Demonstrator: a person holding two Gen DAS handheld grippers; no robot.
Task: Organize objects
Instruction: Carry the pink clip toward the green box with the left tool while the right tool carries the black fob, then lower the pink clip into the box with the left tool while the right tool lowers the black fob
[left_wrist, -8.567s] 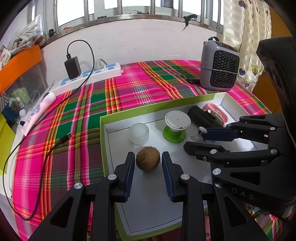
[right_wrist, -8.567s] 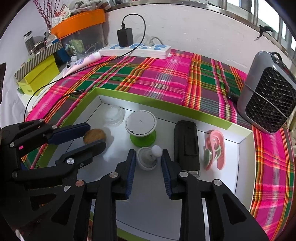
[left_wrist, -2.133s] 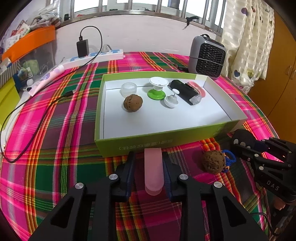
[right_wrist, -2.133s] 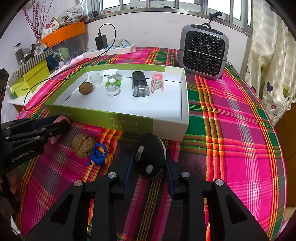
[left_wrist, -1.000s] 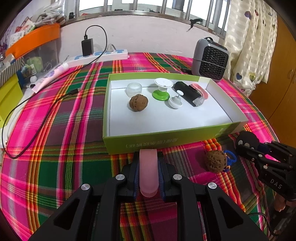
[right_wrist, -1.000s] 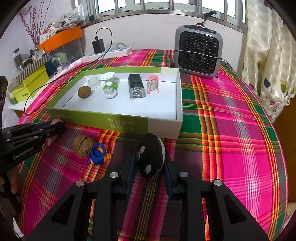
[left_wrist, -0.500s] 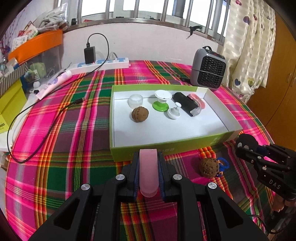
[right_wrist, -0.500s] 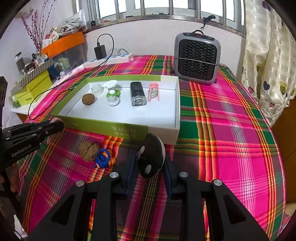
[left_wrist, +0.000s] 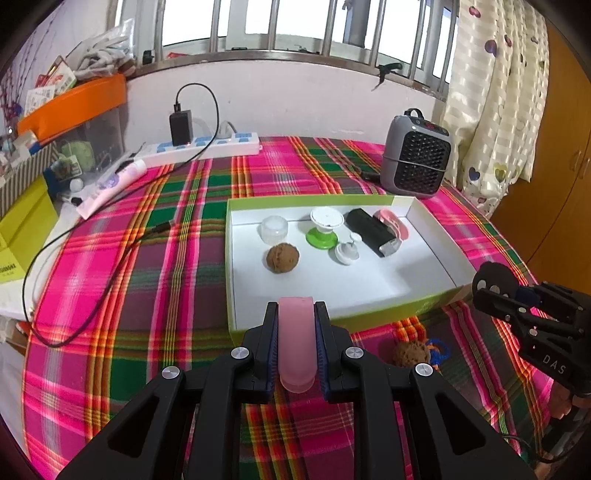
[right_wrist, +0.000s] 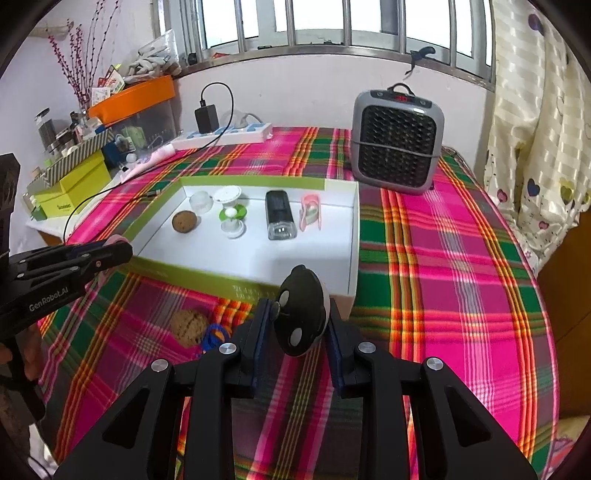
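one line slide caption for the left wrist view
Left tongs gripping a pink piece before the white tray.

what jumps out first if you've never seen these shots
The loud pink-and-green plaid cloth, with a green-walled white box of small items on it. In front, the left tongs grip a pink piece and the right tongs a black-and-white toy.

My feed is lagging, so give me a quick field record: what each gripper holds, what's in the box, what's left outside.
left gripper: shut on pink piece
right gripper: shut on black-and-white toy
box: walnut, clear cup, green stand, white knob, black case, pink clip
outside box: second walnut, blue cord
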